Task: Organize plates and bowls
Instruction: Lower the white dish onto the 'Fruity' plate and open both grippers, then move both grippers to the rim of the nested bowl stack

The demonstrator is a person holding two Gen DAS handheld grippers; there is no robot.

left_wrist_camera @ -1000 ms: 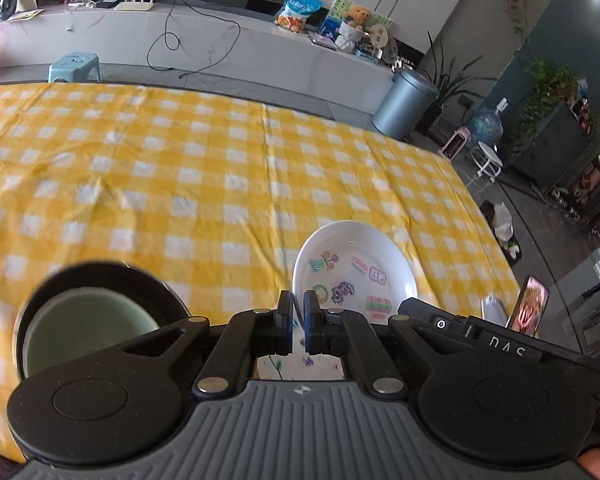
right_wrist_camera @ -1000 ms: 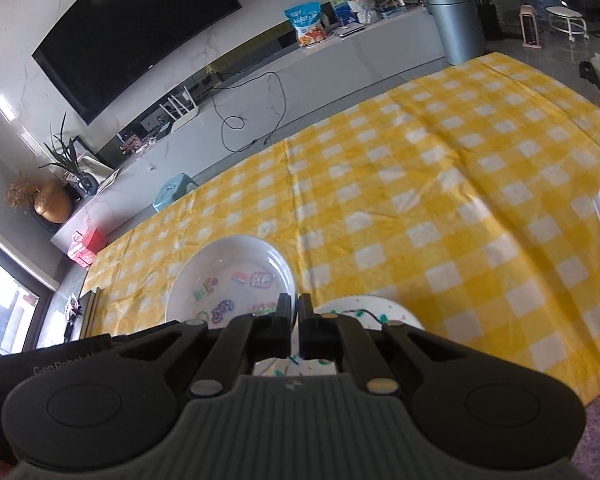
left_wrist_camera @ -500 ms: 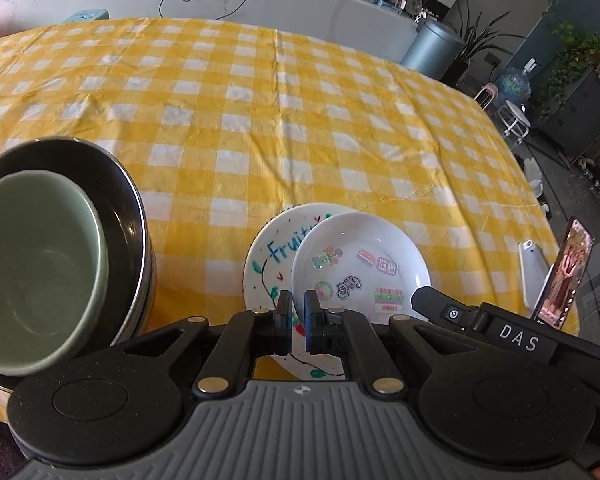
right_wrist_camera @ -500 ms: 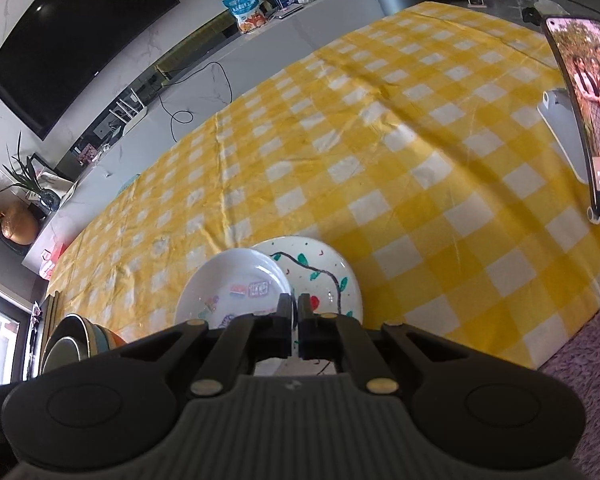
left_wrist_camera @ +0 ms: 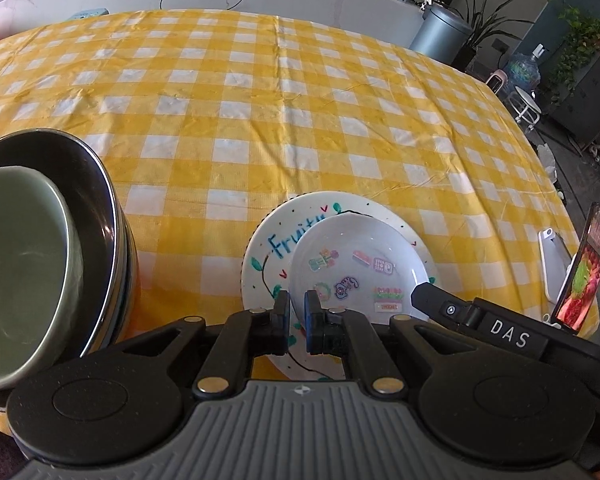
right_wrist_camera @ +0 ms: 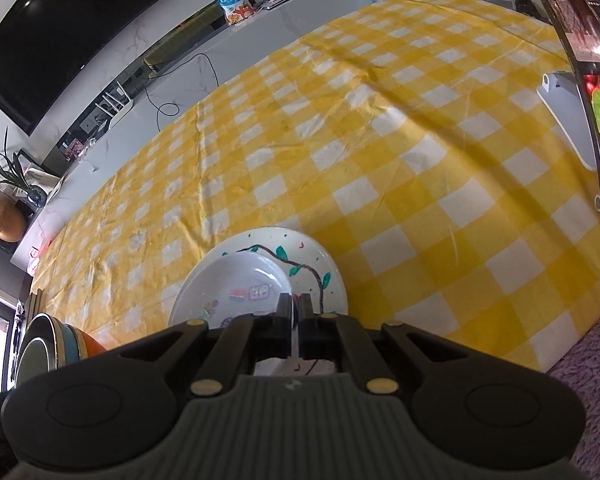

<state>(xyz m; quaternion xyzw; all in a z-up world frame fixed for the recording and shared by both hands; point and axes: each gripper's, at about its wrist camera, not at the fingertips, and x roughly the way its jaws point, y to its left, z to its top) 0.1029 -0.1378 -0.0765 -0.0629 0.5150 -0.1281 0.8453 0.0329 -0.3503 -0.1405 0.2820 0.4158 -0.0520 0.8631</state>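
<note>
Sticker bowl (left_wrist_camera: 356, 268) atop painted plate (left_wrist_camera: 272, 248), green bowl (left_wrist_camera: 16, 280) nested

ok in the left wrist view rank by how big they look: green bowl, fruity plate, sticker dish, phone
1. Pale green ceramic bowl, though it sits nearest the camera
2. White painted "Fruity" plate
3. White sticker-decorated dish
4. Propped black phone

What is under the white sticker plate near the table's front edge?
Under the white sticker plate lies a larger white plate lettered "Fruit", with a vine drawing, on the checked tablecloth. The rest of its lettering is covered, and so is anything beneath it.
</note>
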